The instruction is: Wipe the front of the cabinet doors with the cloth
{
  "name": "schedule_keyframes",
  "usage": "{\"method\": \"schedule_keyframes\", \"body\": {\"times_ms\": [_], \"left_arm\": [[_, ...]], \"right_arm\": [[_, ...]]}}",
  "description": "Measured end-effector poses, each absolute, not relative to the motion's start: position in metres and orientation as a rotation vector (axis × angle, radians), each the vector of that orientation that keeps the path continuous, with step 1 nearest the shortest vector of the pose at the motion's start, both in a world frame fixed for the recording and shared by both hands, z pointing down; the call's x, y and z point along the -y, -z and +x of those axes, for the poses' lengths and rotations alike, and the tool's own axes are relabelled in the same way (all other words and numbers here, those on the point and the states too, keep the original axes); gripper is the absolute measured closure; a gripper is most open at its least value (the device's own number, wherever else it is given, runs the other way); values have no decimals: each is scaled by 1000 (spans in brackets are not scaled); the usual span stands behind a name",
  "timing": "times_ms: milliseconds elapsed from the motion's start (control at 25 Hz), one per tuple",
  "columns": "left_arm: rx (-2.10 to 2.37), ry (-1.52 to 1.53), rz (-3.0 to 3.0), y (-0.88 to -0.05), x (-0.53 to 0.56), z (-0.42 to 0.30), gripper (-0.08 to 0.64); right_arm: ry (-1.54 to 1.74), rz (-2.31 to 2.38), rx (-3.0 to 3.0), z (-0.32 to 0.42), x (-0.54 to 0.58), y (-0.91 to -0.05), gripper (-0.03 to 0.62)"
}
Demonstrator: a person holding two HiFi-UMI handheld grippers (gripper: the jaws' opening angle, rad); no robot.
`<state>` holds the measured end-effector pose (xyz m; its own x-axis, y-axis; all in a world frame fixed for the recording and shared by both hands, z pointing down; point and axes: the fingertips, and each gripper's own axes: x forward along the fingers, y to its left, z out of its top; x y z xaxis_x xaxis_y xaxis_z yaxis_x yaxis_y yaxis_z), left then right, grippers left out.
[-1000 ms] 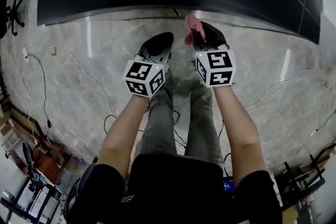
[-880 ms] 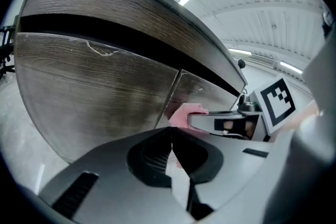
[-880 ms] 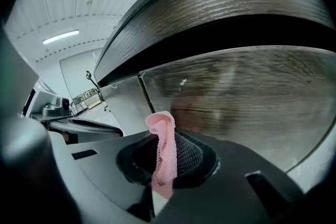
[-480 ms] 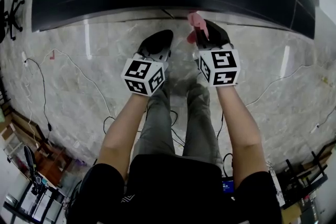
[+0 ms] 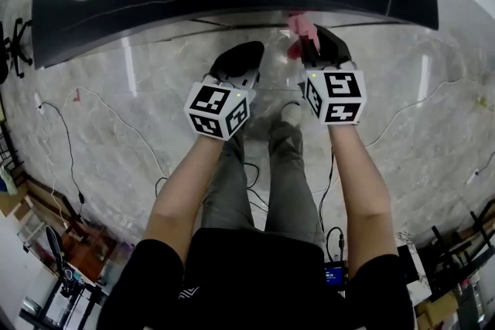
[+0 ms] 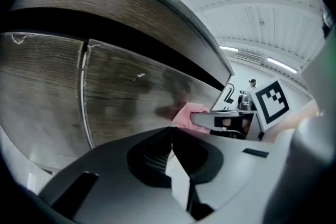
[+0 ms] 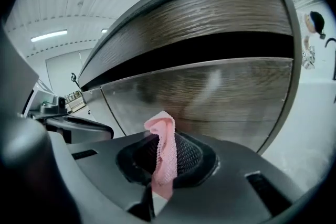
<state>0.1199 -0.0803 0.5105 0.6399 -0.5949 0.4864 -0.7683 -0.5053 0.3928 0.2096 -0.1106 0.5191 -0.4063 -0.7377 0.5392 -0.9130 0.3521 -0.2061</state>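
**Pink cloth (image 7: 164, 144) pinched and held up to dark cabinet doors (image 7: 210, 97)**

Faces a long run of doors, dark wood grain with a dull sheen, curving across the far side above a pale marble floor (image 5: 116, 104). Stands close, both arms stretched forward and down. On the left, shows the left gripper (image 6: 171, 136) with jaws pressed together on nothing, hovering just short of the doors. On the right, shows the right gripper (image 5: 319, 50) with jaws clamped on the cloth, held up near the door front; impossible to tell whether touching. Looks small, pink and open-knit, a narrow folded strip poking up beyond the jaw tips. Probably handles as light, soft and floppy, nothing fragile; probably buckles under pressure if gripped at an edge. Best taken low on a bunched fold, as here, leaving the loose end free to press flat against the door.
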Motion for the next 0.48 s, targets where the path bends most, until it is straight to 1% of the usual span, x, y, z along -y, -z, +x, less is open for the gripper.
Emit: {"method": "schedule_keyframes", "body": {"times_ms": [480], "left_arm": [[963, -403, 2312, -518, 78, 209, 551]], "right_arm": [[-708, 1584, 2187, 310, 107, -529, 545]]}}
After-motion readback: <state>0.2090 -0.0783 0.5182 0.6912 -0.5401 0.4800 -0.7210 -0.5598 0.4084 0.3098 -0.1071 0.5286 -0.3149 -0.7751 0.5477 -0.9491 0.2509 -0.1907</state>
